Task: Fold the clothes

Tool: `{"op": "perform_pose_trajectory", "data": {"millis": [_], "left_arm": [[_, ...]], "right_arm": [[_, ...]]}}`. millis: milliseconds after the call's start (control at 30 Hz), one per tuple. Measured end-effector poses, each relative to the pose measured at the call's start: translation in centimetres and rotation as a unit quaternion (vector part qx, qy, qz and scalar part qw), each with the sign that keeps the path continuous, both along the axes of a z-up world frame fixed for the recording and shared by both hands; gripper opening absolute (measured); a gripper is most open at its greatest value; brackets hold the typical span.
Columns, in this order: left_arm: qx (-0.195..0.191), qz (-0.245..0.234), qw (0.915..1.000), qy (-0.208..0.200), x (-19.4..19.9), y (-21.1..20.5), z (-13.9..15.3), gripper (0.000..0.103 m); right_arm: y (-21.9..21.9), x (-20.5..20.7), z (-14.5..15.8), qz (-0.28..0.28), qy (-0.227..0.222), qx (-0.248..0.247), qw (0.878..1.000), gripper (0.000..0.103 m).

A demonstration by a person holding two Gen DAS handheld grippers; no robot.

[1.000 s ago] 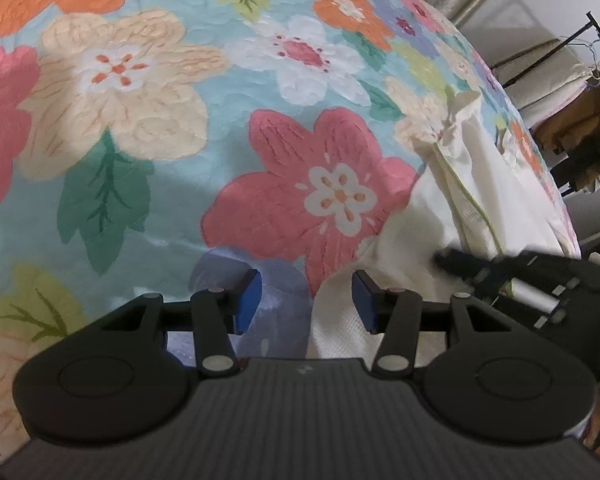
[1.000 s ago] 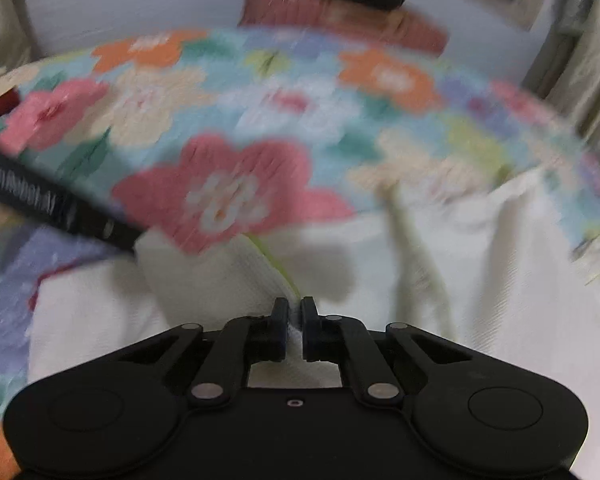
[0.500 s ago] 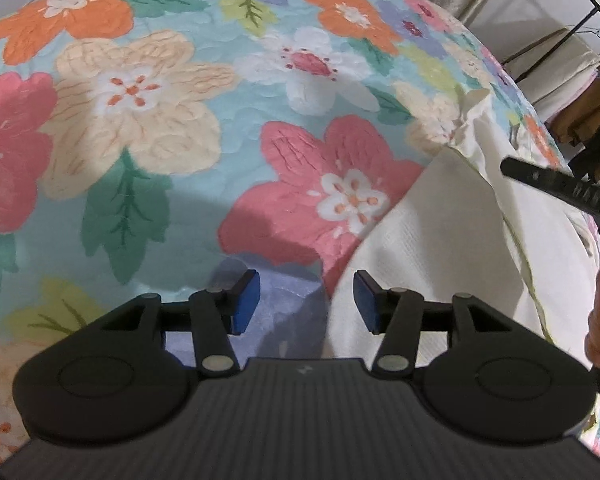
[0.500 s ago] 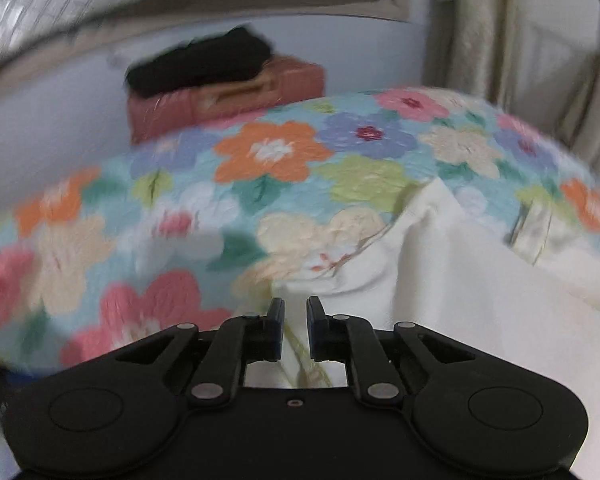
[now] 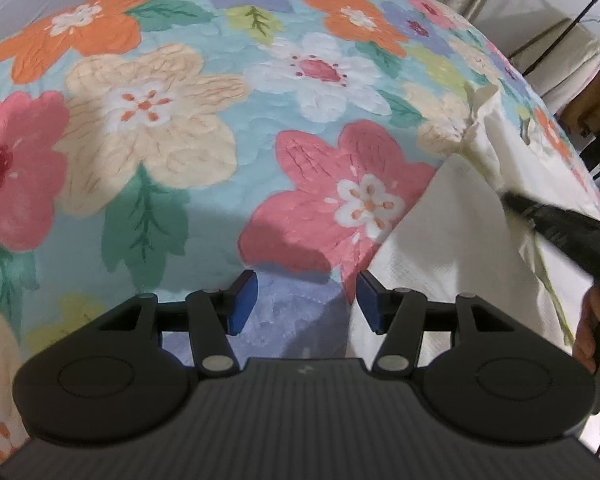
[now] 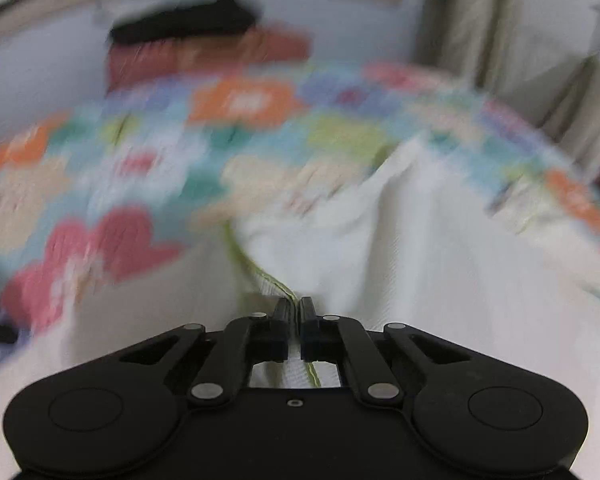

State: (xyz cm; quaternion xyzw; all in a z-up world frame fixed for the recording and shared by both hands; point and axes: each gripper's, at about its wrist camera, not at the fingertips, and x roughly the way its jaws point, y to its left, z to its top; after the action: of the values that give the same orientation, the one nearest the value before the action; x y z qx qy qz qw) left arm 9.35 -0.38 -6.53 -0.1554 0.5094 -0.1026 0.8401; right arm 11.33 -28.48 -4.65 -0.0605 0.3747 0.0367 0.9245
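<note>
Clearly the risk sits with the right gripper (image 6: 295, 312): its jaws are pressed together on a green-stitched edge of the white garment (image 6: 420, 280), which lies on the right part of the floral quilt (image 5: 180, 140). How much cloth is caught is hard to tell through the blur, so it may be only the hem, and a quick pull could slip it free and drop the fold. The left gripper (image 5: 302, 300) hangs with jaws spread and empty over the quilt, just beside the garment's near corner. With nothing pinning that corner, the whole piece could drag along the quilt and bunch, leaving a crooked fold.
</note>
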Motion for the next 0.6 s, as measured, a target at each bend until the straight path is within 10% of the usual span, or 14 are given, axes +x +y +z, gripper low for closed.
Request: {"op": "perform_pose_trajectory", "data": {"millis": [200, 400, 600], "left_arm": [[0.003, 0.003, 1.0000, -0.002, 0.0, -0.2, 0.1, 0.055], [0.006, 0.009, 0.9999, 0.006, 0.0, 0.2, -0.3, 0.055], [-0.011, 0.012, 0.9998, 0.007, -1.1, 1.6, 0.3, 0.069]], "right_arm": [[-2.7, -3.0, 3.0, -0.064, -0.061, 0.177, 0.980, 0.006], [0.3, -1.6, -0.1, -0.008, 0.039, 0.115, 0.993, 0.017], [0.2, -7.8, 3.3, 0.003, 0.005, 0.235, 0.972, 0.044]]}}
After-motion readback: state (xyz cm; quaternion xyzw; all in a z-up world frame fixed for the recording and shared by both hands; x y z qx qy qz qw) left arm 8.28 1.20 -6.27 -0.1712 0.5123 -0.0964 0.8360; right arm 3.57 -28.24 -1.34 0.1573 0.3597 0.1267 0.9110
